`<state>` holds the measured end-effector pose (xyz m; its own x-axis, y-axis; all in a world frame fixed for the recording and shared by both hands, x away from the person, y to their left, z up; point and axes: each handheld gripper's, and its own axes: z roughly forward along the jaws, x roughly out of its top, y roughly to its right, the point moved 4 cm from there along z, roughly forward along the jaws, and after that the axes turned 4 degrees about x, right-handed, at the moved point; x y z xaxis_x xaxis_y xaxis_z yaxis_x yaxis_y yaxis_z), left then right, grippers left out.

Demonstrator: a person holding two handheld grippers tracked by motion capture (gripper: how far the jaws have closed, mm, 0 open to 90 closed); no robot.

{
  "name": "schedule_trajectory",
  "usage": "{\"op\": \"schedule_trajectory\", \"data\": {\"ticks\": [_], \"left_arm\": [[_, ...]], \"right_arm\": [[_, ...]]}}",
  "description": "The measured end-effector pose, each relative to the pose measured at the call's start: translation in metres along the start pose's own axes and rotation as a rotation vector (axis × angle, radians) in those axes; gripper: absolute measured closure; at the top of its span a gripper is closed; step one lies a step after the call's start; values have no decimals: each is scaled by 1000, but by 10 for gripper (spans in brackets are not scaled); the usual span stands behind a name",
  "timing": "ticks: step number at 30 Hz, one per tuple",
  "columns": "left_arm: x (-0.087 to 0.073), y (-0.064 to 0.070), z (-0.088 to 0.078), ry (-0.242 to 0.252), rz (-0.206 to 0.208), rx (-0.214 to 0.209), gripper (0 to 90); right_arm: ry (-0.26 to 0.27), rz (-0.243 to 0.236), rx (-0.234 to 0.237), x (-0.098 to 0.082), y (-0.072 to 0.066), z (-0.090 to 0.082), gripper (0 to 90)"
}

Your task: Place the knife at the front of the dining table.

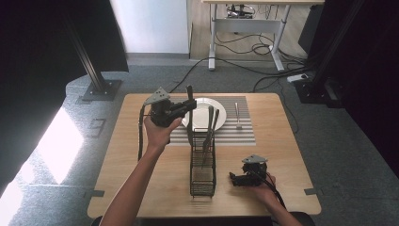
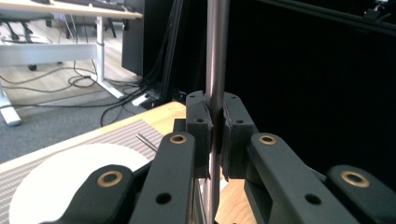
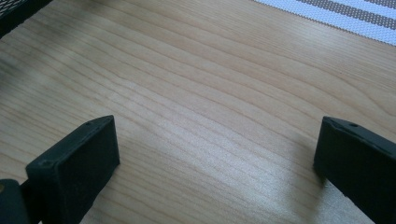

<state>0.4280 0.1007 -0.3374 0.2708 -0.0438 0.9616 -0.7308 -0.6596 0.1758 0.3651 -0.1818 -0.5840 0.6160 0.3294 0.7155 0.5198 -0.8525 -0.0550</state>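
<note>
Grey carpet surrounds a pale wooden worktop (image 1: pixel 141 188), on which a black wire-mesh cutlery basket (image 1: pixel 203 170) stands, the landmark for everything else. Beyond the basket lies a grey-and-white striped placemat (image 1: pixel 235 134) carrying a round white plate (image 1: pixel 200 110) and a small metal utensil (image 1: pixel 238 115) too tiny to identify. Two dark-handled utensils (image 1: pixel 210 123) lean out of the basket's far end; their working ends are hidden inside the mesh.

Left of the basket's far end and raised above it, the left hand-held gripper (image 1: pixel 188 106) is clamped on a slim upright metal utensil handle (image 2: pixel 216 60). In the left gripper view the pads (image 2: pixel 199 128) press the handle from both sides, while its top runs off the frame and its lower end is cut off below the jaws, so what kind of utensil it is cannot be told.

Right of the basket's near end, the right hand-held gripper (image 1: pixel 234 178) rests low by the worktop, its jaws wide apart with only bare wood between them in the right gripper view.
</note>
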Motion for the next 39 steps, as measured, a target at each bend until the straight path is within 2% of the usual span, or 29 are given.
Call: {"op": "schedule_trajectory", "data": {"ticks": [7, 15, 27, 32, 36, 39], "left_arm": [[5, -8, -17, 20, -7, 25, 836], [-19, -28, -24, -20, -41, 76, 836], [-61, -59, -24, -106, -90, 149, 836], [-71, -66, -22, -135, -96, 169, 836], [-78, -70, -20, -159, -87, 215, 836], [-81, -74, -19, -173, -92, 229, 836]], "right_arm": [[-1, -1, 0, 0, 0, 0, 0], [1, -2, 0, 0, 0, 0, 0], [2, -2, -2, 0, 0, 0, 0], [0, -1, 0, 0, 0, 0, 0], [0, -2, -1, 0, 0, 0, 0], [0, -3, 0, 0, 0, 0, 0]]}}
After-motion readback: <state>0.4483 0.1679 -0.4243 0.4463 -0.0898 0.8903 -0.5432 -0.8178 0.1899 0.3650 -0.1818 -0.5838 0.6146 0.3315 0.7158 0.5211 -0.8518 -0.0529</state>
